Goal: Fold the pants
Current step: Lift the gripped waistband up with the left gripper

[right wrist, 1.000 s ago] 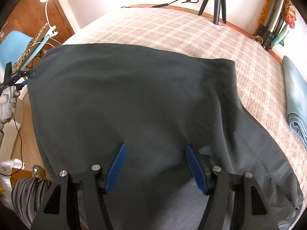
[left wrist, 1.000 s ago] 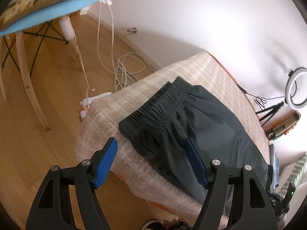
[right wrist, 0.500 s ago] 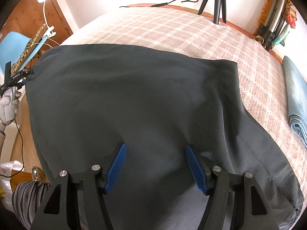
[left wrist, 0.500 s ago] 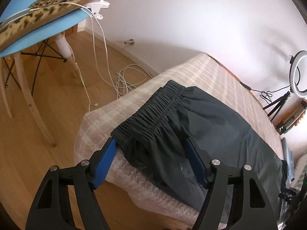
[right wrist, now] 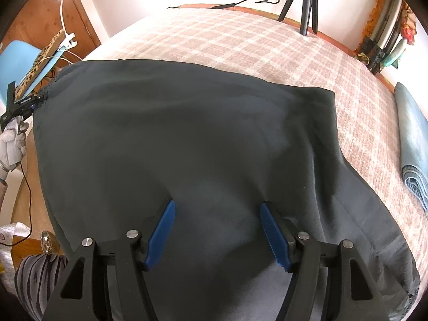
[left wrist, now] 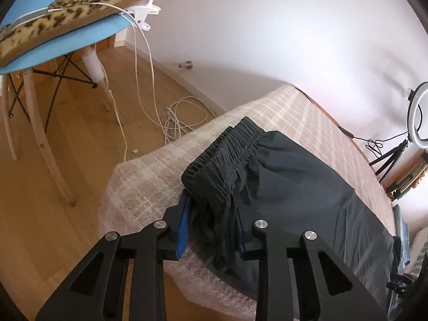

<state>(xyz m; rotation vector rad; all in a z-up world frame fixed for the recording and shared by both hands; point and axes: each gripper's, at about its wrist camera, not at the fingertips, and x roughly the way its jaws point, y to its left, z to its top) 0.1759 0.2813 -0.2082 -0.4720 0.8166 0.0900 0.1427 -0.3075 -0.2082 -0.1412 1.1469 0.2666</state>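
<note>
Dark grey pants (right wrist: 192,139) lie spread over a pink plaid bed (right wrist: 240,40). Their elastic waistband (left wrist: 227,155) sits at the bed's near corner in the left wrist view. My left gripper (left wrist: 211,224) is shut on the near corner of the waistband, with bunched fabric between its blue pads. It also shows small at the far left of the right wrist view (right wrist: 24,101), held by a white-gloved hand. My right gripper (right wrist: 216,230) is open, with its blue pads resting over the leg end of the pants.
A blue chair (left wrist: 67,42) with a leopard-print cushion stands left of the bed on the wood floor, with white cables (left wrist: 182,120) beside it. A black tripod (right wrist: 305,2) and ring light (left wrist: 417,115) stand at the far side. Folded blue jeans (right wrist: 412,144) lie on the right.
My left gripper moved in onto the waistband corner and closed on it, gathering the fabric. My right gripper stayed open over the leg end.
</note>
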